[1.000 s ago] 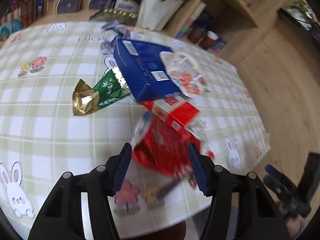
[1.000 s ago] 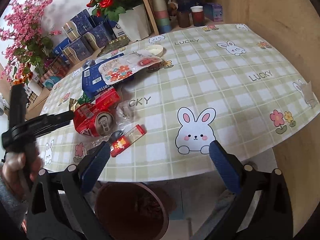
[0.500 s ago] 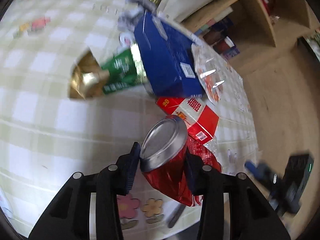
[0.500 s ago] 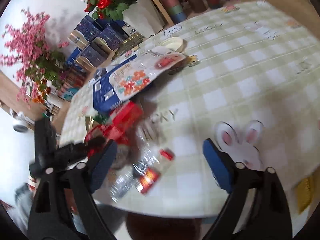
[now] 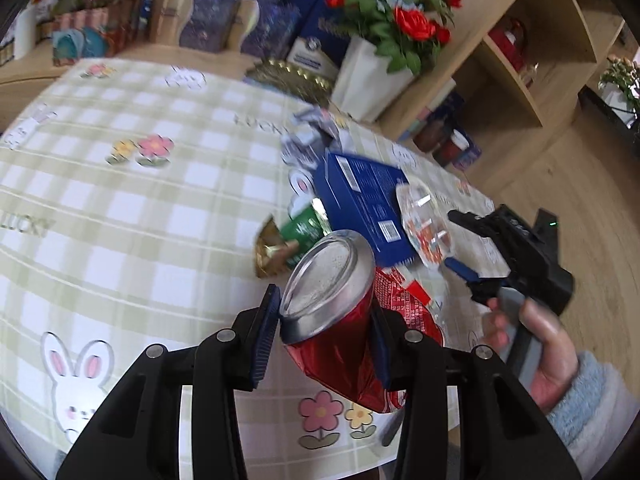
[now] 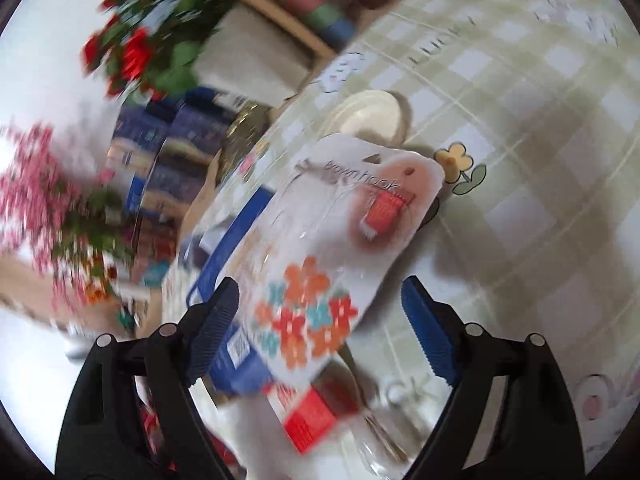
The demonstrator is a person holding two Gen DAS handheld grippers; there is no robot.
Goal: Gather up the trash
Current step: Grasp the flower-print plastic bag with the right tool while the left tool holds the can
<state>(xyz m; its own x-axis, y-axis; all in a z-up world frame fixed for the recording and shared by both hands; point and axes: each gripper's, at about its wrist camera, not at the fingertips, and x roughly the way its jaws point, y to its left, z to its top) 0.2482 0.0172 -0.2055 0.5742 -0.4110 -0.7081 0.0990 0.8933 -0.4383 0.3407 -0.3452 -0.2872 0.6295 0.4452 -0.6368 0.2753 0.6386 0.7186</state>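
My left gripper (image 5: 324, 320) is shut on a crushed red drink can (image 5: 336, 312) and holds it lifted above the checked tablecloth (image 5: 140, 220). Behind it lie a blue box (image 5: 360, 200), a green and gold wrapper (image 5: 292, 240), a red carton (image 5: 404, 292) and a clear blister pack (image 5: 424, 224). My right gripper (image 6: 320, 320) is open, its pads on either side of the flowered blister pack (image 6: 328, 248), which lies on the blue box (image 6: 236, 356). It also shows in the left wrist view (image 5: 476, 252), held by a hand at the table's right.
A white pot of red roses (image 5: 372, 76), gift boxes (image 5: 208, 20) and a wooden shelf (image 5: 520, 52) stand behind the table. A small white dish (image 6: 372, 116) sits beyond the blister pack. A red carton (image 6: 316, 412) and clear plastic (image 6: 384, 432) lie nearer me.
My left gripper closed on the red can and lifted it off the table. My right gripper swung in from the table edge to over the blister pack.
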